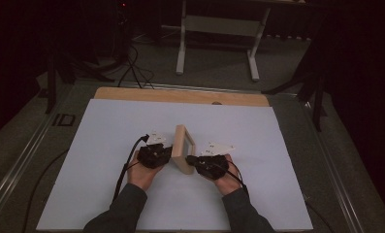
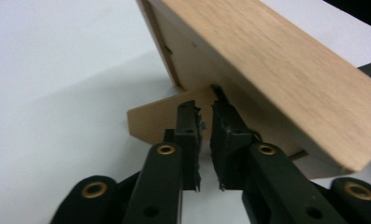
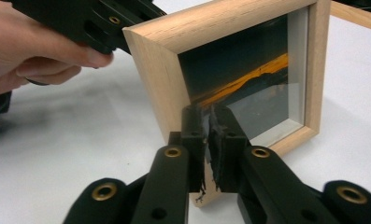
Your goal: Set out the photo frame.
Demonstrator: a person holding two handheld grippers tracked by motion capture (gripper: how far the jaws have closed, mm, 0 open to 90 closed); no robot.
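wooden picture frame (image 1: 182, 148) propped upright mid-sheet on white paper (image 1: 107, 145).
left gripper (image 2: 205, 140) pinched on thin fold-out stand (image 2: 150, 121) behind frame; right gripper (image 3: 210, 144) clamped on frame's front bottom rail. could tip or snap stand if tugged sideways. smooth pale oak, square, glazed.

We see a table (image 1: 15, 160) with a grey top and metal edge rails. On it lies a wooden board (image 1: 132, 94), of which a light strip shows along the far edge. A large white sheet (image 1: 112, 145) covers most of that board. Near the middle of the sheet stands a small wooden picture frame (image 1: 183, 148), tilted back; in the left gripper view its thin back stand (image 2: 148, 122) rests on the sheet. A black cable (image 1: 40, 187) crosses the grey top at the left, beside the sheet.
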